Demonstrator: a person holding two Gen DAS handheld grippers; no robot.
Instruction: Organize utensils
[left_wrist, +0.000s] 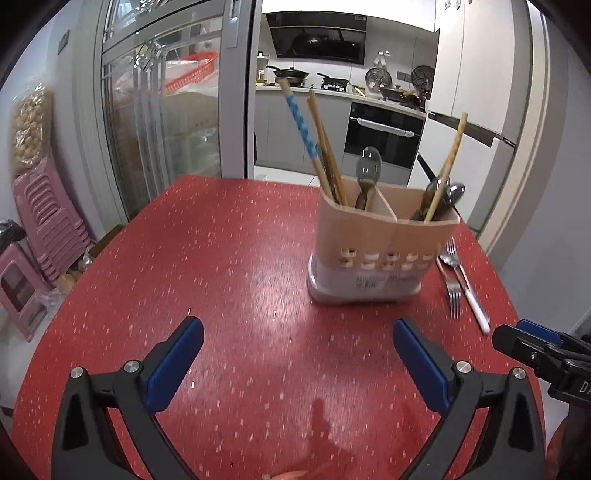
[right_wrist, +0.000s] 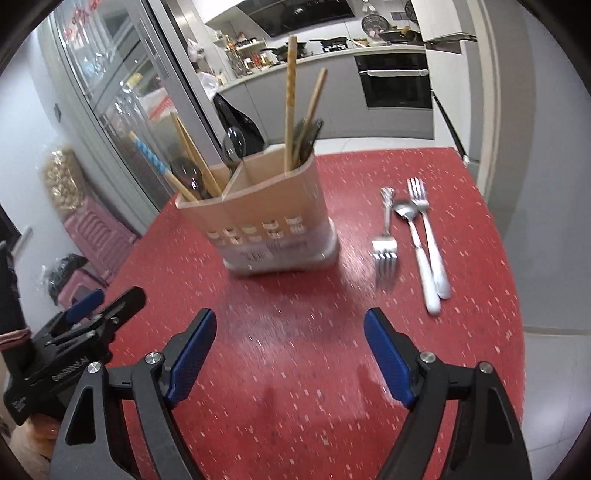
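Both grippers hang over the red table with nothing between the pads: left gripper spread wide, right gripper wide too. The caddy stands ahead, two forks and a spoon lying just right of it.

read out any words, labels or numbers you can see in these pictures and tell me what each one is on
"DA": white letters, cut off at the frame edge, on the right gripper body.
Left gripper body: white lettering, too blurred to read.
Utensil holder: dark print on its white base, too blurred to read.
Nothing else legible.
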